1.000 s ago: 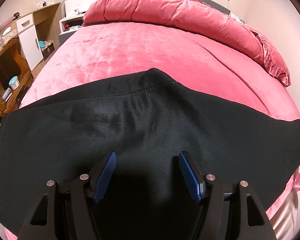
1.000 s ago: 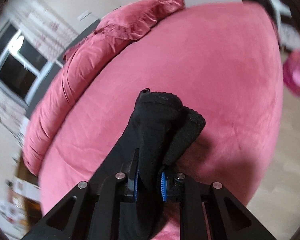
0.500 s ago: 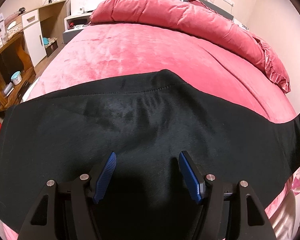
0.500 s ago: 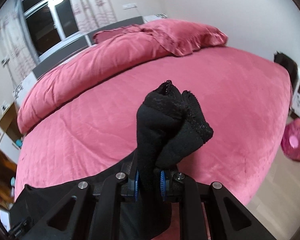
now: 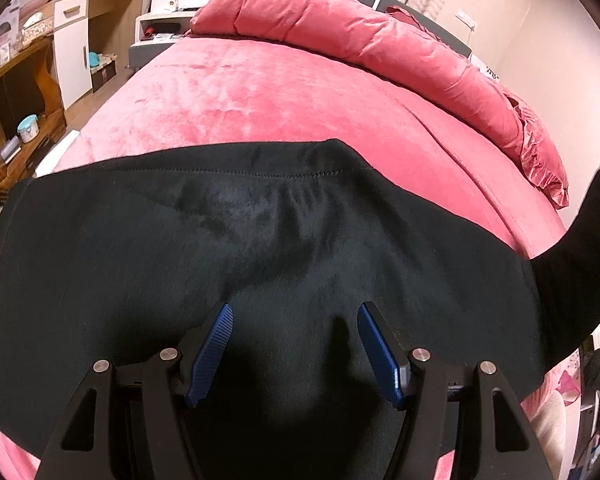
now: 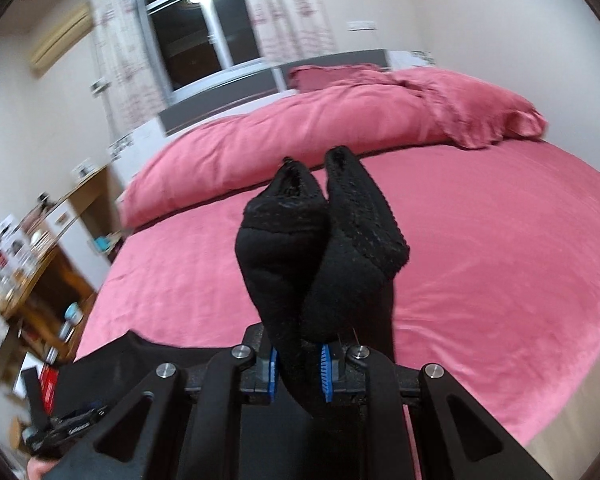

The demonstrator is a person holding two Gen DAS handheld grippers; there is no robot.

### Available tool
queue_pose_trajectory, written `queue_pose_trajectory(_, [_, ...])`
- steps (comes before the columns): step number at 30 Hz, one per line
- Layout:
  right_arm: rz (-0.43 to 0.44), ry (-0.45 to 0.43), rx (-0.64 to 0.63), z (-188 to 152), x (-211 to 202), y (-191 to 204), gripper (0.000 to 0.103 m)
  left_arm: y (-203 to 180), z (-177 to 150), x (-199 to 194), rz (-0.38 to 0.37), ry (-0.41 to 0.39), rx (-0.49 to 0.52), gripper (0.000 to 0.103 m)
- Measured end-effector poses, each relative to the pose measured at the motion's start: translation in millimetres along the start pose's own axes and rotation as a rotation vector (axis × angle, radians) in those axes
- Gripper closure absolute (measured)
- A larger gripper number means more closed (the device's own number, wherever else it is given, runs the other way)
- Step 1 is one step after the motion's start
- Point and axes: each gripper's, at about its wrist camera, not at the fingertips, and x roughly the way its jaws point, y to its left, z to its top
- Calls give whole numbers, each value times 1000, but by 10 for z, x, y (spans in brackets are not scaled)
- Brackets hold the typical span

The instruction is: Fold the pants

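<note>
Black pants (image 5: pixel 260 240) lie spread across the near edge of the pink bed (image 5: pixel 284 92). My left gripper (image 5: pixel 296 308) hangs open just over the middle of the cloth, nothing between its blue pads (image 5: pixel 214 356). Whether the pads touch the fabric I cannot tell. At the right edge of the left wrist view one end of the pants (image 5: pixel 580 248) rises off the bed. My right gripper (image 6: pixel 300 360) is shut on the bunched leg ends (image 6: pixel 320 232), which stick up above the jaws over the bed (image 6: pixel 500 280). More black cloth (image 6: pixel 120 360) trails away to the lower left.
A rolled pink duvet (image 5: pixel 380 40) and a pillow (image 6: pixel 480 108) lie at the head of the bed. A wooden desk (image 5: pixel 16 92) and a white cabinet (image 5: pixel 74 48) stand at the left. A window (image 6: pixel 204 28) is behind the headboard. Bare floor (image 6: pixel 572 432) shows at the right.
My right gripper has risen and rolled upright with the leg ends, swinging from the bed's side towards its head. In the left wrist view the pants' right end has lifted.
</note>
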Motion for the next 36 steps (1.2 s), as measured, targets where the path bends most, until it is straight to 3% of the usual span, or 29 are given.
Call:
queue_pose_trajectory(8, [205, 57, -128, -270, 213, 640, 87, 39, -13, -81, -101, 27, -76, 34])
queue_pose_trajectory(17, [328, 259, -320, -896, 650, 1275, 85, 17, 37, -225, -253, 12, -159, 33])
queue_pose_trajectory(20, [332, 324, -343, -1082, 827, 1313, 76, -9, 56, -207, -313, 18, -184, 32])
queue_pose_trajectory(22, [326, 393, -341, -1210, 949, 1315, 64, -37, 65, -176, -336, 32, -195, 31])
queue_pose_trajectory(25, [365, 475, -304, -1329, 1054, 1267, 50, -106, 65, -123, -370, 56, -199, 28])
queue_pose_trajectory(26, [380, 483, -292, -1334, 1050, 1243, 49, -147, 67, -89, -386, 73, -196, 27])
queue_pose_trajectory(29, [499, 459, -193, -1221, 899, 1085, 49, -280, 76, 15, -431, 134, -186, 23])
queue_pose_trajectory(32, [571, 336, -76, -1005, 651, 781, 49, -402, 102, 92, -477, 175, -186, 21])
queue_pose_trajectory(34, [567, 233, 8, -846, 509, 501, 49, -462, 131, 123, -486, 170, -196, 17])
queue_pose_trajectory(36, [474, 170, 64, -730, 467, 250, 49, -557, 153, 210, -441, 181, -180, 17])
